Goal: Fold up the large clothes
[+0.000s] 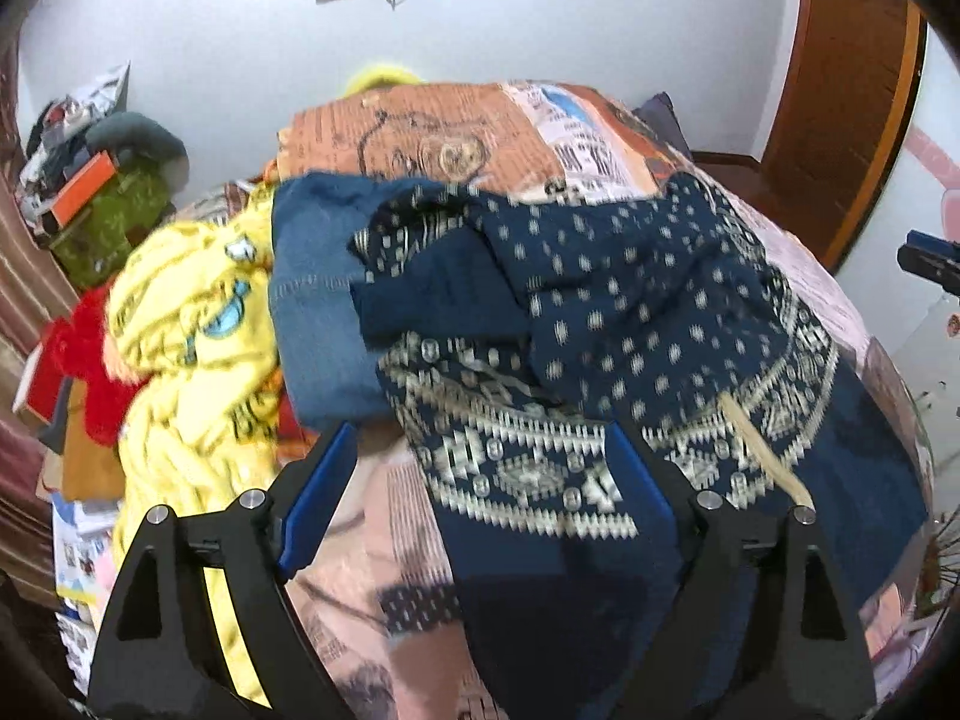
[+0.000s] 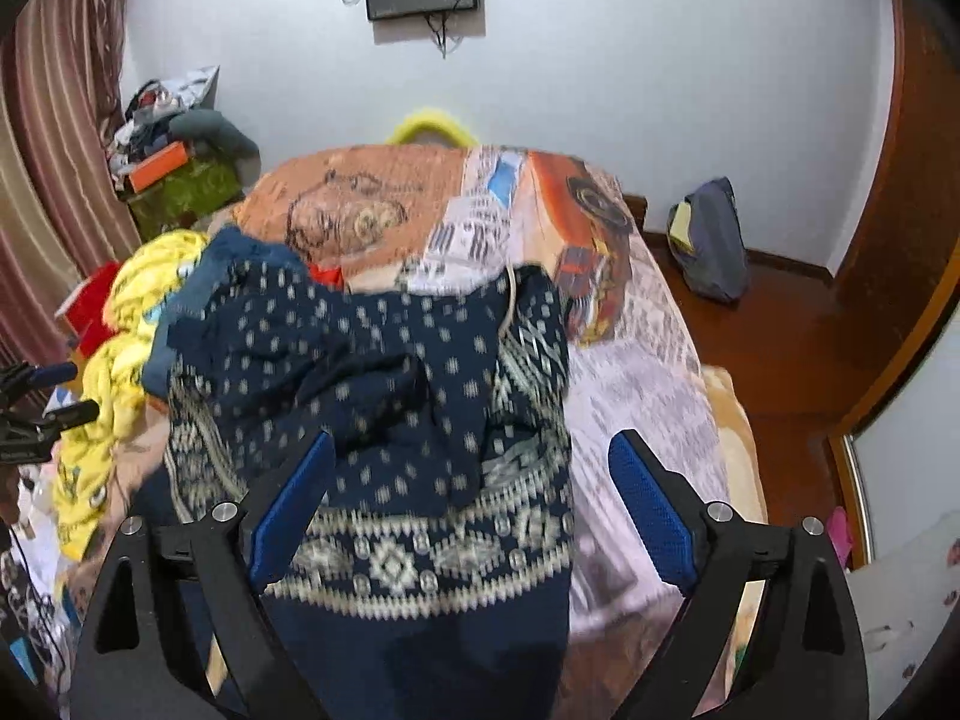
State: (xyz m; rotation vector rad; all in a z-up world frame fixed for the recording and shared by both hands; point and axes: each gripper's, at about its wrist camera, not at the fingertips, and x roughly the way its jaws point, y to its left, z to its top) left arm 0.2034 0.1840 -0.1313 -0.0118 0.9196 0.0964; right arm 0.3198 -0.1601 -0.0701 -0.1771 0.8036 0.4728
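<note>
While your left gripper (image 1: pixel 474 486) and right gripper (image 2: pixel 471 498) both hover with jaws spread and holding nothing, the one dark navy cloth with white dots and a patterned border (image 1: pixel 600 324) lies rumpled on the bed's printed orange-and-pink cover (image 1: pixel 432 138), its near end hanging toward you. It looks soft, light and limp, so take it at the bordered hem corners. One blue denim piece (image 1: pixel 318 300) and one yellow cartoon blanket (image 1: pixel 180 324) lie to its left.

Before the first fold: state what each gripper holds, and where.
Nothing. Left gripper and right gripper both hover open over the crumpled navy, white-patterned garment.
</note>
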